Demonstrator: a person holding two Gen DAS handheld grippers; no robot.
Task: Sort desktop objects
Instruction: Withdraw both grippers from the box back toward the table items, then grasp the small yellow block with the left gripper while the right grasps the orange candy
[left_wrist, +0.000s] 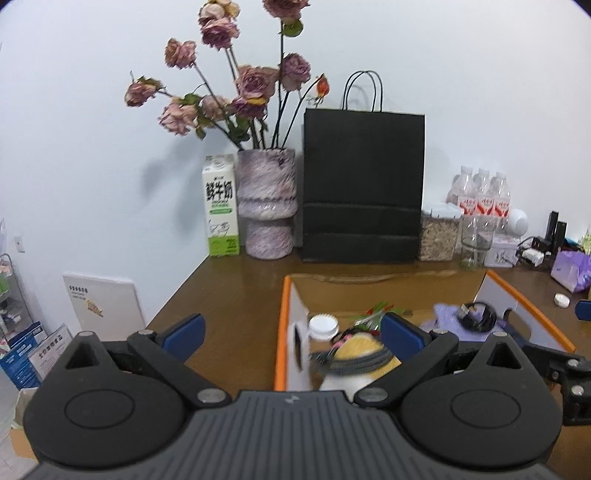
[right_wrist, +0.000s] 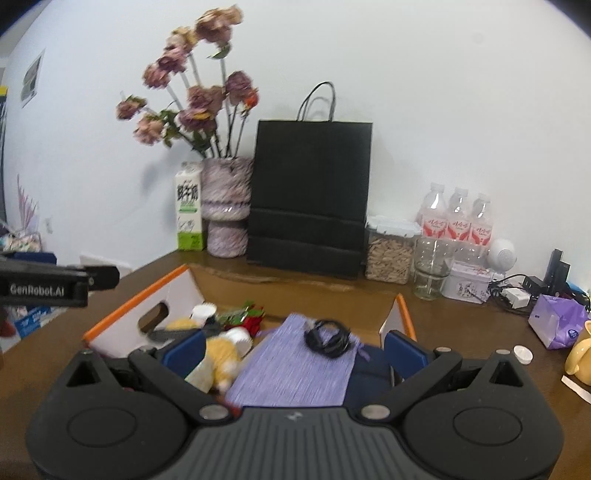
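Hovering over the orange-edged white cardboard box, both tools sit w/ jaws spread wide and nothing between the pads. Left gripper straddles the box's left wall: one blue pad outside over the brown wooden desk, the other inside, beside the yellow plush toy w/ a dark striped band. Right gripper has the lilac woven cloth pouch between its jaws, a coiled black cable resting on the pouch just ahead, the plush by the left pad.

Box already holds most items: white ridged bottle cap, red-green wrappers, pouch, cable, plush. Judging from that, sorting looks well along. A small white round lid and a purple tissue pack lie on the desk outside the right jaw, maybe next.

Risks:
- left pad inside could catch the box wall on pulling back, dragging or tipping the box
- closing right jaws here would pinch the pouch and flick the cable off
- swinging right toward the lid could knock the yellow ceramic jug close by.
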